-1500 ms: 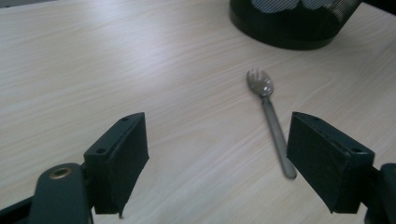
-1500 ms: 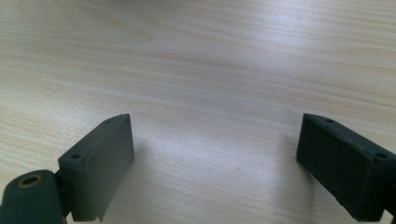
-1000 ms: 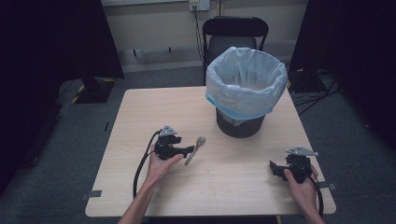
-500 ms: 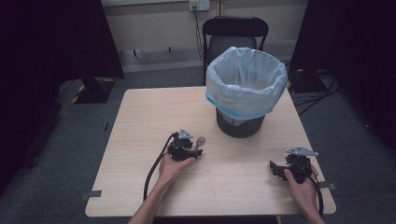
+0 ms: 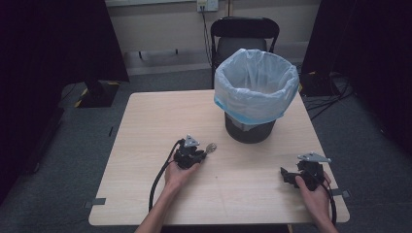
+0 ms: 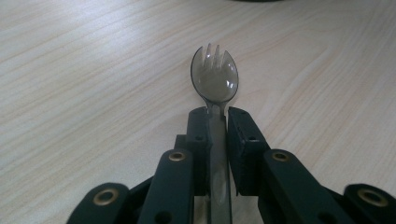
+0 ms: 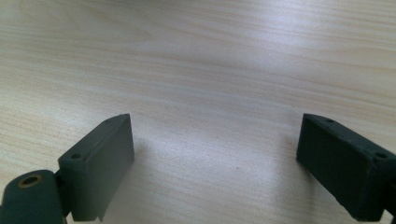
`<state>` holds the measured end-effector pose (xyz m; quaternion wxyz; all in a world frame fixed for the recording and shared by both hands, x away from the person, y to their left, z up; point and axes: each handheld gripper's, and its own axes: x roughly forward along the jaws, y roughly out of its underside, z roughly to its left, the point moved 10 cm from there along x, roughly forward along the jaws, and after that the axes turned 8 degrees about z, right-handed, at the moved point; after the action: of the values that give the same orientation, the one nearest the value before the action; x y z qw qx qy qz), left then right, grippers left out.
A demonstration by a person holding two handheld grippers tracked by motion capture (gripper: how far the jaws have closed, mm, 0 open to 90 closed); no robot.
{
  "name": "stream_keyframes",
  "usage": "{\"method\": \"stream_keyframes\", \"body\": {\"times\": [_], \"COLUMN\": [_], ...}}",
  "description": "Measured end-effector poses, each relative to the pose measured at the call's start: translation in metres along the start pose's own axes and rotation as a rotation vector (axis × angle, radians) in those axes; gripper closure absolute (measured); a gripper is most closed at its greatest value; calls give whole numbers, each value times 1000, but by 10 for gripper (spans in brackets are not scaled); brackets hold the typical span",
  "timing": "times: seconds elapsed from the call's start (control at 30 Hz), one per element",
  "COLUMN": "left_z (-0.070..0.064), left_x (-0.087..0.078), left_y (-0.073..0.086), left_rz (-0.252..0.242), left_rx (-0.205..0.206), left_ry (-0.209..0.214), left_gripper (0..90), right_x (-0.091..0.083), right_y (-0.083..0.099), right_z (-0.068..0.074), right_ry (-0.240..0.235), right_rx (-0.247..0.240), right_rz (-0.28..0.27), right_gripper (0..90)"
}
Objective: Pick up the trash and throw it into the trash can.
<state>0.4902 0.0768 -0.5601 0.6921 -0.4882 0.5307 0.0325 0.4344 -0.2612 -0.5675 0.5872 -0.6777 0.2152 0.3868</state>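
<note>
**Spork pinched at left, right jaws spread**

The left gripper (image 6: 216, 135) has its jaws pressed on the handle of a clear spork (image 6: 214, 81), whose tined bowl juts beyond them over the counter (image 5: 145, 126), near the middle. The right gripper (image 7: 215, 163) rests near the right edge, jaws spread wide over bare wood. Beyond both, a lined bin (image 5: 256, 92) stands toward the far right.

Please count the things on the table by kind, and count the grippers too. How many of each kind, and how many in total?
Spork: 1, a clear grey spork held in the left gripper.
Bin: 1, a black bin with a pale blue liner.
Grippers: 2, the left gripper and the right gripper.
Total: 4.
</note>
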Motion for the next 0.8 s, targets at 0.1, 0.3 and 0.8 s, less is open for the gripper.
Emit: {"method": "stream_keyframes", "body": {"times": [0.1, 0.3, 0.8], "left_z": [0, 2, 2], "left_x": [-1, -10, -58], "left_y": [0, -4, -38], "left_rz": [-7, -43, -192], "left_rx": [-19, -51, -84], "left_ry": [33, 65, 133], "left_gripper": [799, 799, 799], "right_x": [0, 0, 0], "right_y": [0, 0, 0], "right_z": [0, 0, 0], "right_ry": [0, 0, 0], "right_rx": [0, 0, 0], "right_rz": [0, 0, 0], "right_gripper": [101, 101, 101]}}
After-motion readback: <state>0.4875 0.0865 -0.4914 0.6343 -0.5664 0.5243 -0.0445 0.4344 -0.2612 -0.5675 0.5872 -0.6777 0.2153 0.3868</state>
